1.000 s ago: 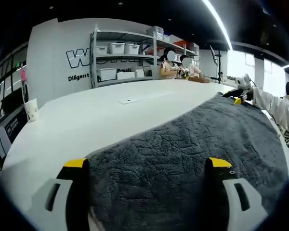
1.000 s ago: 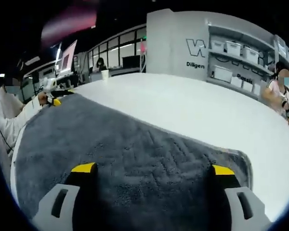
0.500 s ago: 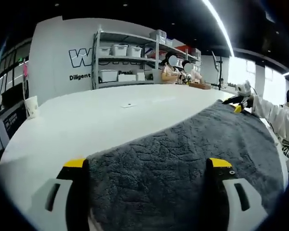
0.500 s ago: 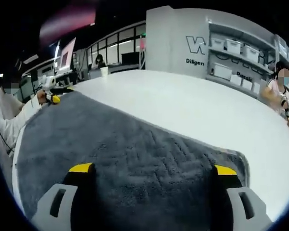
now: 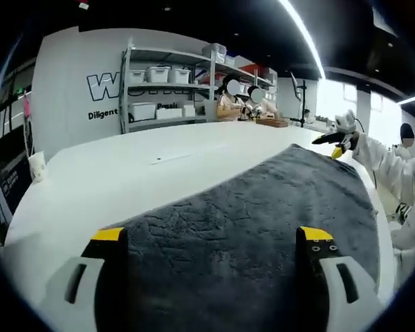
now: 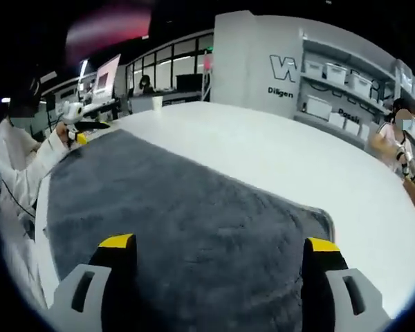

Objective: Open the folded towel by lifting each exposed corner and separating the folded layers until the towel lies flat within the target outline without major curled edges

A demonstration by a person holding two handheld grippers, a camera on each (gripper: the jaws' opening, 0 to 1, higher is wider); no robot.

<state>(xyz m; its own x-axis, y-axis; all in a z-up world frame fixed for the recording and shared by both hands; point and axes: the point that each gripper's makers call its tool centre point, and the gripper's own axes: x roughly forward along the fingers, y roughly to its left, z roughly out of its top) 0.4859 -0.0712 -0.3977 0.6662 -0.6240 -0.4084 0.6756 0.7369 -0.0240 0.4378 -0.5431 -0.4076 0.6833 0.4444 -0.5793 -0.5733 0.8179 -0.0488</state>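
We're keeping the left gripper (image 5: 211,238) w/ its yellow-tipped jaws spread wide, nothing pinched between them; the grey towel (image 5: 263,207) is lying under and between the jaws, its near edge running just past the left jaw tip. Same on the right gripper (image 6: 220,245): jaws standing wide apart, nothing clamped, towel (image 6: 173,214) passing beneath them and filling the gap.

The towel is lying spread on the white table (image 5: 124,166), one dark plush sheet stretching from one gripper to the other. In the left gripper view we're seeing the right gripper (image 5: 335,146) at the far end of the towel, a white sleeve (image 5: 391,162) behind it. In the right gripper view the left gripper (image 6: 77,133) is sitting at the opposite far corner, w/ the white-sleeved arm (image 6: 28,166) beside it. Near the right jaw the towel's corner (image 6: 318,218) is showing a small doubled edge.

Further out: a paper cup (image 5: 36,166) on the table's far-left side, shelving w/ white bins (image 5: 166,86) against the wall, people seated beyond the table.
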